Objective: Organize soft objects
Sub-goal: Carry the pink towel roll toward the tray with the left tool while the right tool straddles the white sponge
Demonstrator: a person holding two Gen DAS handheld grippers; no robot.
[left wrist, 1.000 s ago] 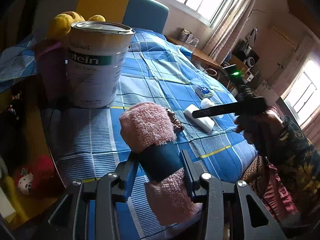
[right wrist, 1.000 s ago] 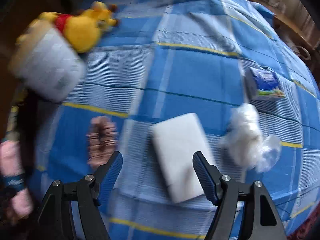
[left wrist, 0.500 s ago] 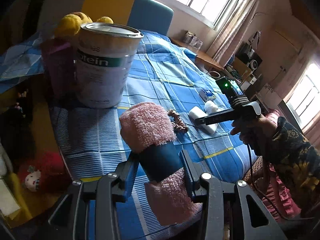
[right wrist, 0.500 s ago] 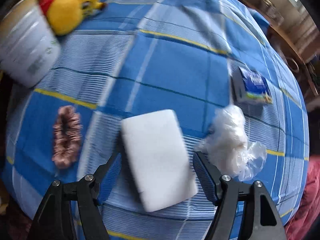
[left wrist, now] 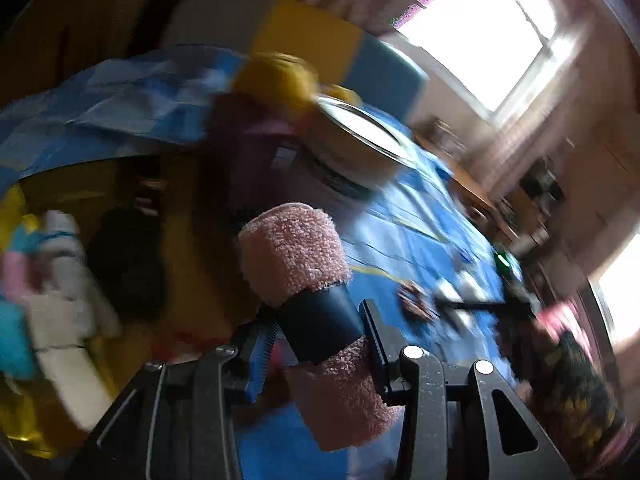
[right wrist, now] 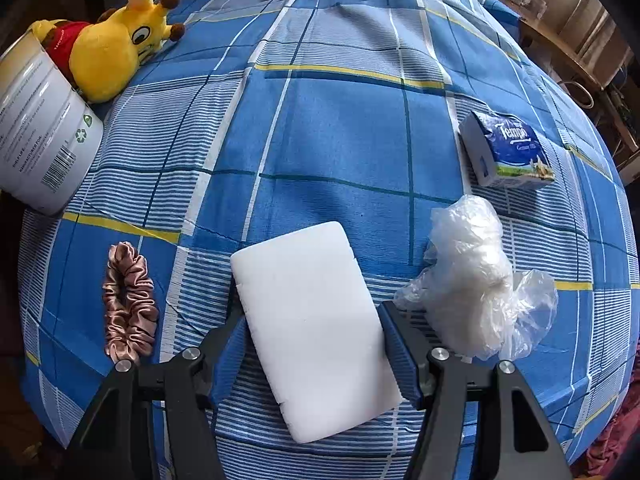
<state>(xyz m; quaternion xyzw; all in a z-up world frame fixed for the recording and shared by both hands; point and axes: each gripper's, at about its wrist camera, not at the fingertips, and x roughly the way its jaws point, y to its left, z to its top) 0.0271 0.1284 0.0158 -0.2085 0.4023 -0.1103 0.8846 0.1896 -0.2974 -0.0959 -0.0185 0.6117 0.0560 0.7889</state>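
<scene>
Nearest in the right wrist view, the right gripper (right wrist: 316,344) points steeply down over the white foam block (right wrist: 316,324), which lies flat on the blue checked bedspread (right wrist: 344,128); its jaws are closing with the block between them, the right jaw at the block's long edge and the left one just beside the other edge, so a firm pinch is not yet certain. The block looks light and spongy, likely to dent rather than slip, and its two long sides are the sensible place to take it. Left of it lies a pink satin scrunchie (right wrist: 128,304), limp and slippery-looking, best pinched across its bunched band. To the right, touching the outer face of the right jaw, sits a crumpled clear plastic bag (right wrist: 476,280), featherlight and crackly; a squeeze through its bulk should hold. Farther right is a tissue pack (right wrist: 508,152), soft but boxy. At the far left a yellow plush toy (right wrist: 116,52) leans against a large tin (right wrist: 40,128). In the blurred left wrist view, the left gripper (left wrist: 320,340) is clamped on a rolled pink towel (left wrist: 296,256) at its dark band, carried above the bed's edge; the roll is plush and compressible, and the band gives the firmest hold.
</scene>
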